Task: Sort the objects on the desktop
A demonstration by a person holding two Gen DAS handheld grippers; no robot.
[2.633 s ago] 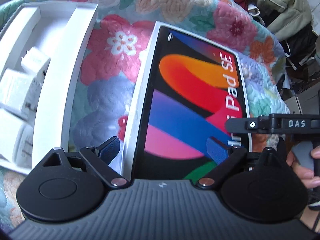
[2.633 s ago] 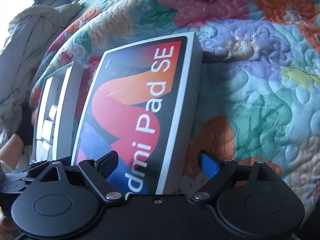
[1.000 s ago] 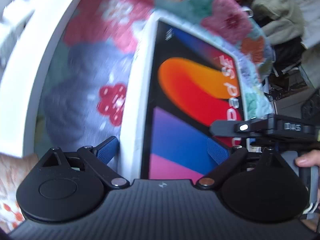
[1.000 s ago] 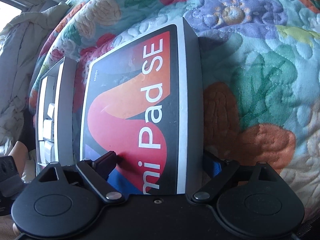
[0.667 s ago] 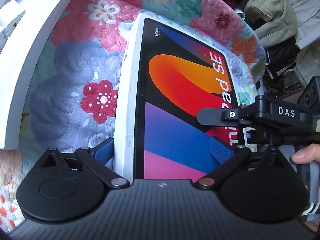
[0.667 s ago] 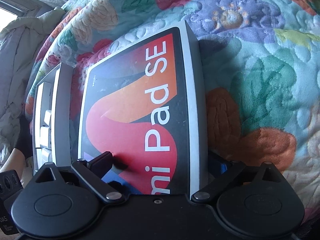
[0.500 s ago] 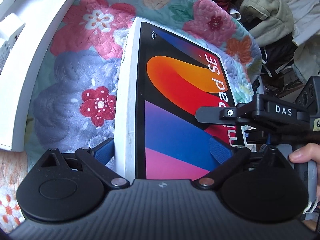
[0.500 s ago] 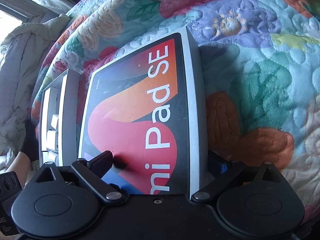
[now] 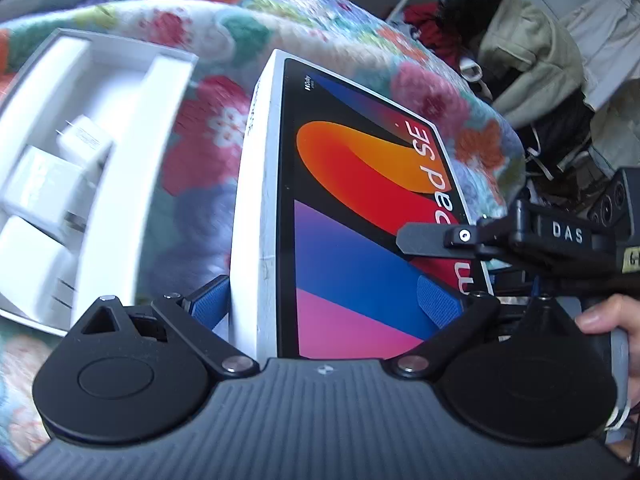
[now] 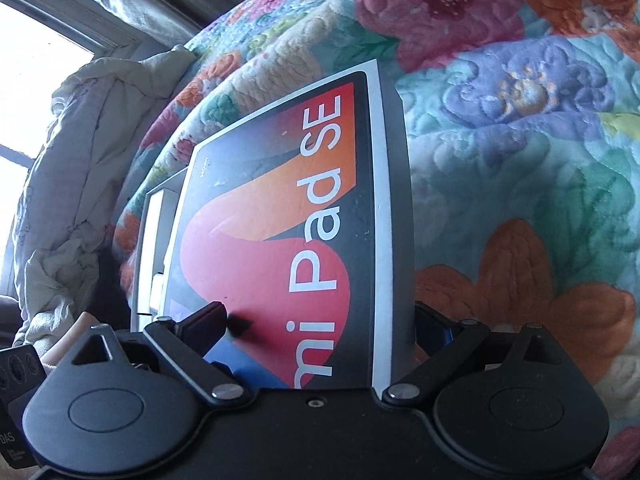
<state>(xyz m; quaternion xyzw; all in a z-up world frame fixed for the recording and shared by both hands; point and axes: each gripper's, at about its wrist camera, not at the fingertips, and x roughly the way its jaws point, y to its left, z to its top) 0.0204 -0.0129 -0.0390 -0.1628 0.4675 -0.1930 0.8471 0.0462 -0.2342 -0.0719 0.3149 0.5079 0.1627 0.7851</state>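
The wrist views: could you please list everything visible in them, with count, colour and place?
Tablet box lid: one, white sides, printed top in orange, red, blue and pink, held above the quilt.
Open box tray: one, white, left of the lid.
Chargers: about three, white, inside the tray; blurred.
Quilt: one, floral multicolour, underneath everything.
Duvet: one, pale, by the window.
Clothes pile: several items, beige, black, red, beyond the quilt.
Left gripper: black, blue pads, gripping the lid's left edge.
Right gripper: black, gripping the lid's right edge.
Hand: one, holding the right gripper's handle.
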